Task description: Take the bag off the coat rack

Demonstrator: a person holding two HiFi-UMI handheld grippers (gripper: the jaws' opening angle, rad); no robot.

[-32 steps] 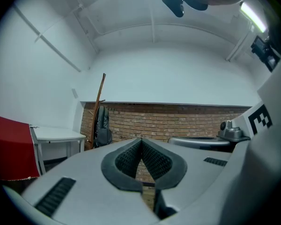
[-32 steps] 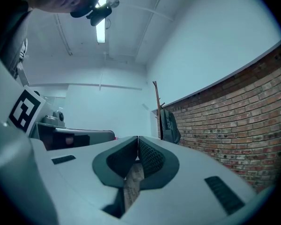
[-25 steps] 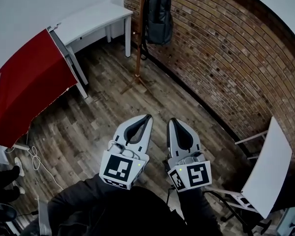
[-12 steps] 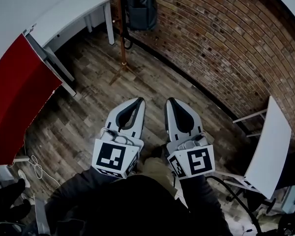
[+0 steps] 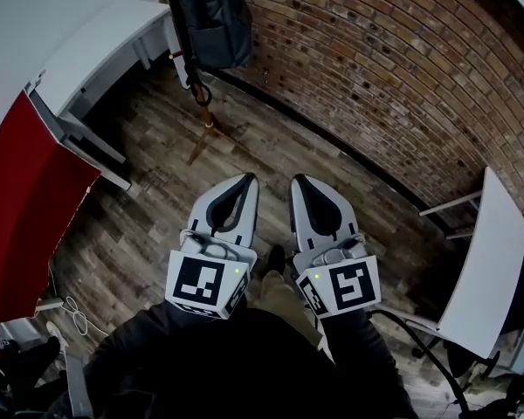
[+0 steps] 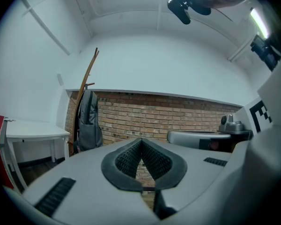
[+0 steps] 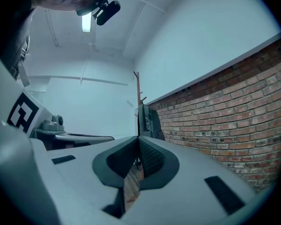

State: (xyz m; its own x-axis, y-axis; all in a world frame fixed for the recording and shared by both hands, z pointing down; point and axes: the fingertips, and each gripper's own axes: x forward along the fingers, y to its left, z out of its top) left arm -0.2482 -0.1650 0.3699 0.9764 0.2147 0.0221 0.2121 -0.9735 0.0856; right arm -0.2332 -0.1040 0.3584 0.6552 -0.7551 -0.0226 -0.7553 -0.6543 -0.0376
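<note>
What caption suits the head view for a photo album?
Shut and empty, the left gripper and right gripper point toward a grey backpack hanging on a wooden coat rack beside a brick wall.

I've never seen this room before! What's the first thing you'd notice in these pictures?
The two grey grippers jump out first: the left gripper and the right gripper sit side by side low in the head view, both shut and empty. Ahead of them, a dark backpack hangs on a wooden coat rack beside the long brick wall.
</note>
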